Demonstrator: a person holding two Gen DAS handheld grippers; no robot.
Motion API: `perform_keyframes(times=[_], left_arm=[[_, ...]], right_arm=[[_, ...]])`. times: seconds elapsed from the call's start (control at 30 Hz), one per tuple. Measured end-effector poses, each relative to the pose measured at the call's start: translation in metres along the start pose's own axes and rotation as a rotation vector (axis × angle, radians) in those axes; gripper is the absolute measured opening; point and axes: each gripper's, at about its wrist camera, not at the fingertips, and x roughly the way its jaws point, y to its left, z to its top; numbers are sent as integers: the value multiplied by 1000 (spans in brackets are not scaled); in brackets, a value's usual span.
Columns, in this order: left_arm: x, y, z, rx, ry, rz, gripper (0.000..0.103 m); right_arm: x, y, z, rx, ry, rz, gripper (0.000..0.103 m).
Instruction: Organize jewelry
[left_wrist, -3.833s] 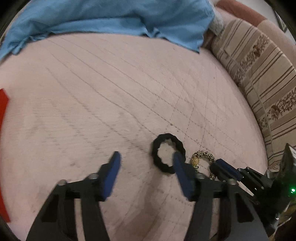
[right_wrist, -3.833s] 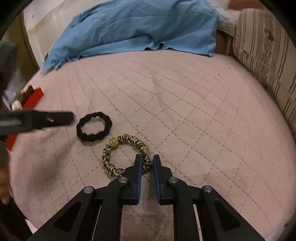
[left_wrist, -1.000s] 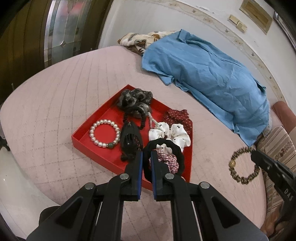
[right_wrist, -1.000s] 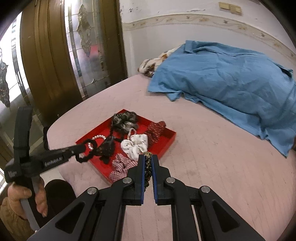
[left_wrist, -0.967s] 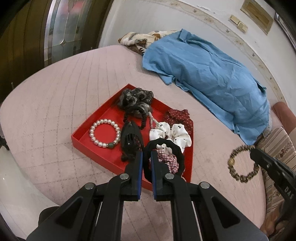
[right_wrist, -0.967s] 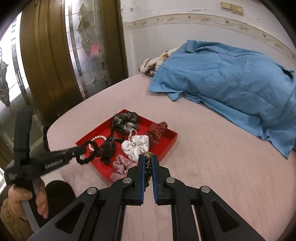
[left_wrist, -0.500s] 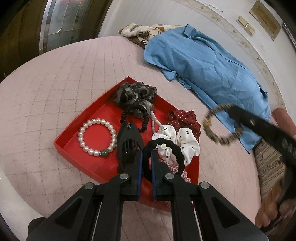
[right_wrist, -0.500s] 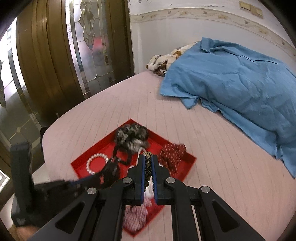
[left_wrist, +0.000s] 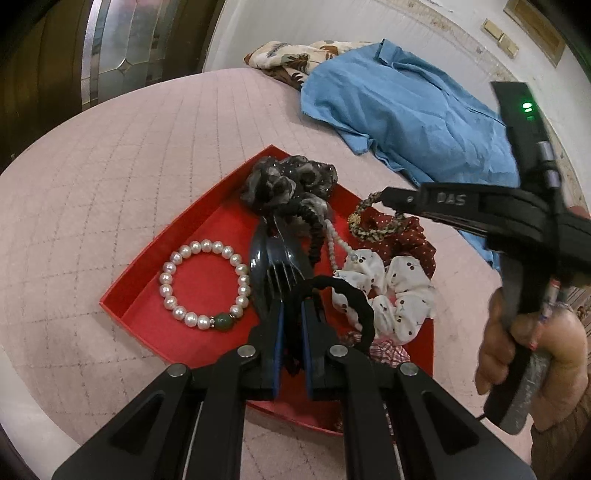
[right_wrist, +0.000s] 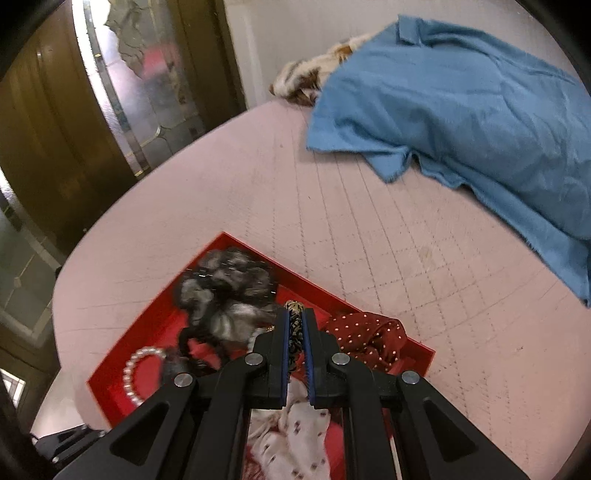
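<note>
Your left gripper (left_wrist: 291, 325) is clamped on the black wavy fabric hair ring (left_wrist: 347, 295), and your right gripper (right_wrist: 295, 332) pinches the leopard-print elastic bracelet (left_wrist: 369, 229); both hang over the shallow red cardboard tray (left_wrist: 177, 243) on the pink quilted bedspread (left_wrist: 129, 155).

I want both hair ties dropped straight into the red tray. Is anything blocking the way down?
No lid or barrier shows over the red tray. Under the left tongs and their black hair tie lie a black claw clip and white cherry-print scrunchie; the leopard-print tie hangs over the dotted red scrunchie.
</note>
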Motion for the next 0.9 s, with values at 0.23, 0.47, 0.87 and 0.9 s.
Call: perform_keyframes(times=[0.23, 0.47, 0.87, 0.9], left_arm=[[2, -4, -1, 17, 3, -12, 8], [-5, -7, -1, 16, -9, -25, 23], [-36, -18, -2, 17, -54, -35, 57], [-41, -19, -3, 20, -64, -32, 60]], right_arm=[[28, -13, -5, 24, 54, -12, 8], [34, -17, -7, 41, 58, 12, 11], [-20, -17, -2, 75, -45, 82, 41], [-28, -17, -3, 75, -58, 84, 43]])
